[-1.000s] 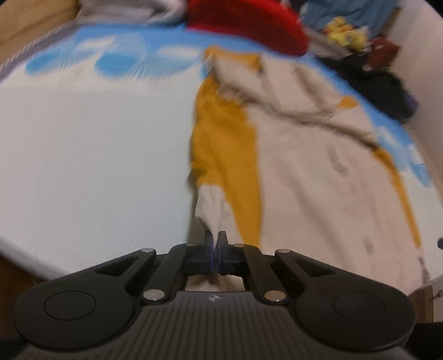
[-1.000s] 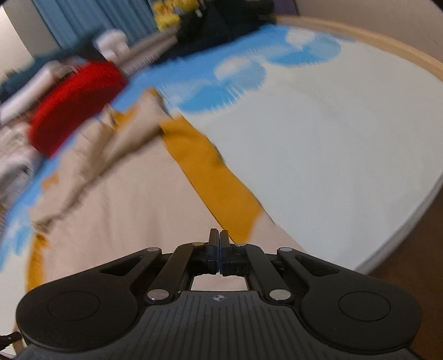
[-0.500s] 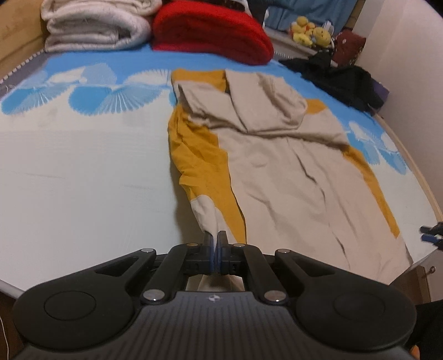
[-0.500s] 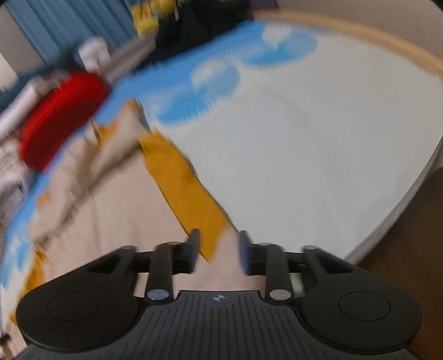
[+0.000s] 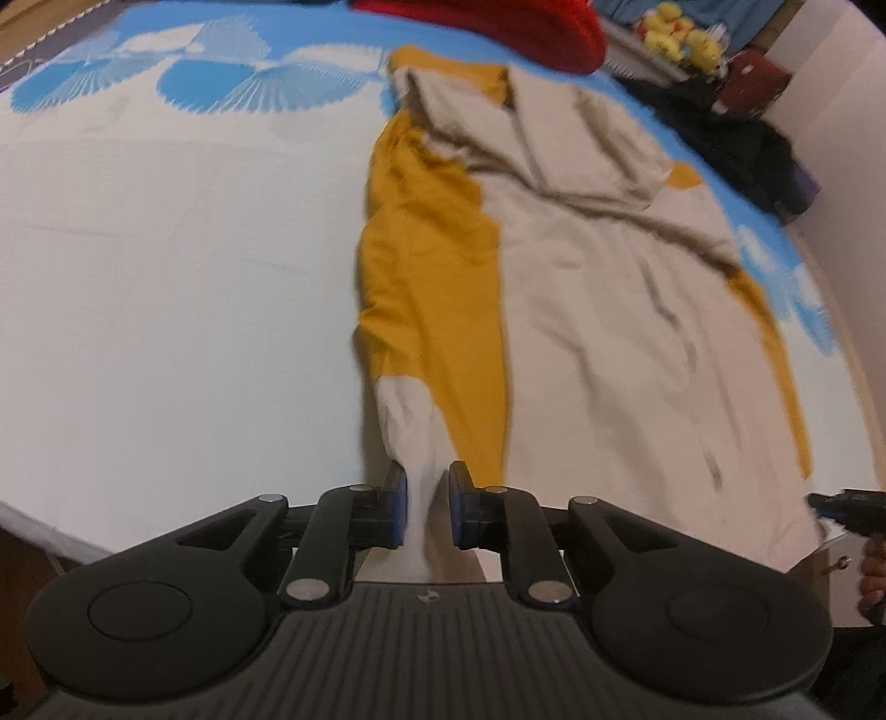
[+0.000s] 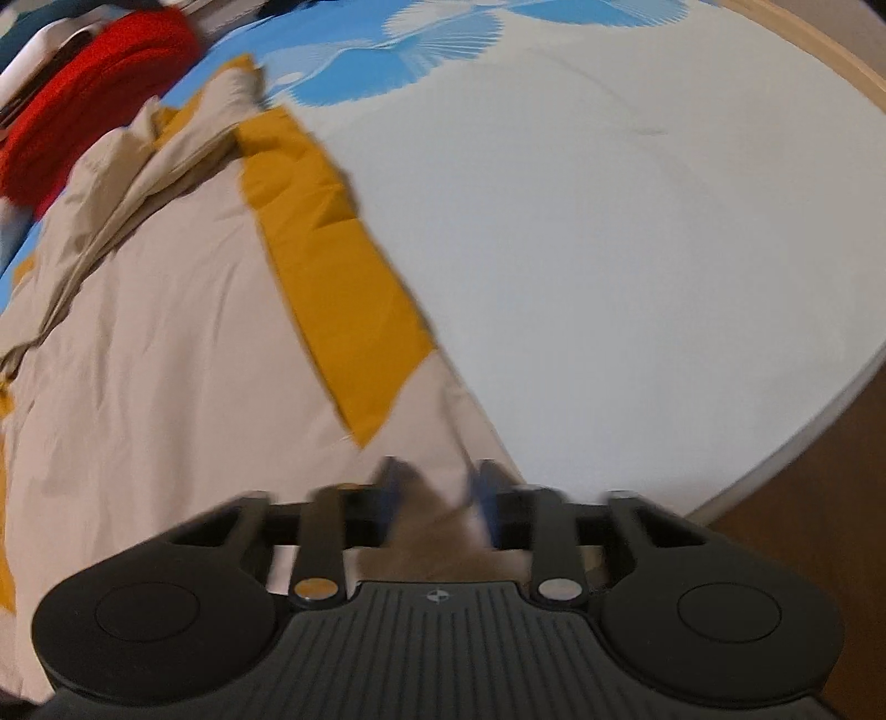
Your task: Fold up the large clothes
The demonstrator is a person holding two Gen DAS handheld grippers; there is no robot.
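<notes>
A large beige and mustard garment [image 5: 598,288] lies spread lengthwise on the bed, its hood end far from me. My left gripper [image 5: 425,501] is open, its fingers apart on either side of the garment's near left corner, which still lies between them. My right gripper [image 6: 437,490] is open too, blurred, with the garment's [image 6: 166,310] near right corner between its spread fingers. The right gripper's tip also shows at the right edge of the left wrist view [image 5: 841,507].
The bed sheet [image 5: 166,288] is white with blue fan prints at the far end. A red cushion [image 5: 498,22] lies beyond the garment. Dark clothes [image 5: 736,144] and yellow plush toys [image 5: 678,36] sit at the far right. The bed's wooden edge [image 6: 819,66] curves on the right.
My left gripper has opened from shut on the garment corner. My right gripper opened half a second ago and stays open. Both have moved slightly closer to the bed.
</notes>
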